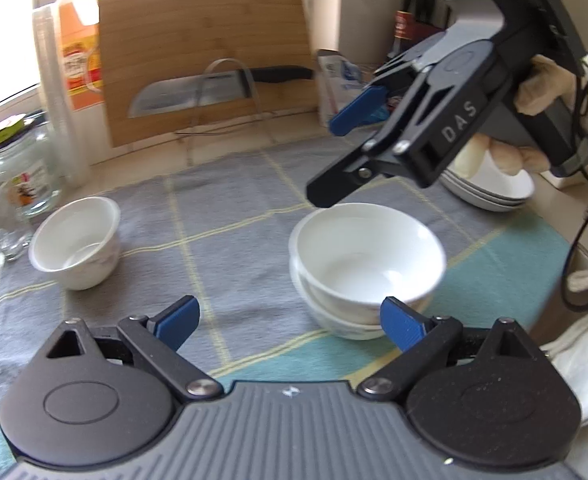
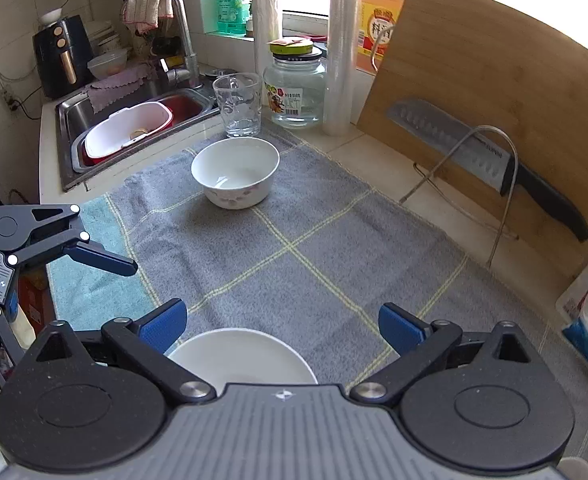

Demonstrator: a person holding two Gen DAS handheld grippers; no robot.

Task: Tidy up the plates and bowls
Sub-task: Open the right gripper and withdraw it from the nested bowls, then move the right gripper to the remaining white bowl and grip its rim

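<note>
Left fingers: our left gripper (image 1: 289, 322) hangs with its blue pads spread and nothing between them; the right pad (image 1: 400, 322) sits just in front of the near side of the bowl stack.
Right fingers: our right gripper (image 2: 281, 326) stands wide too, empty, its pads (image 2: 165, 322) above the far rim of the top bowl.
Bowl stack: white bowls (image 1: 366, 264) nested on the near right of the checked towel (image 1: 221, 208), the top one seated slightly askew, we judge.
Lone bowl: a flowered bowl (image 2: 235, 172) stands apart at the far left of the towel, beside the glass (image 2: 237, 104) and the jar (image 2: 294, 92).
Plates: a pile of plates (image 1: 490, 192) with a bowl on it lies at the far right, partly hidden by the right gripper.
Step in hand: both grippers look clear of the stack; we take the lone bowl as next.
How to do it well: we should go for it with the left gripper, pinch one wall at the rim, lift straight, keep clear of the glass, and lower it level into the stack.
Risk: a tilted set-down may tip the nest.
</note>
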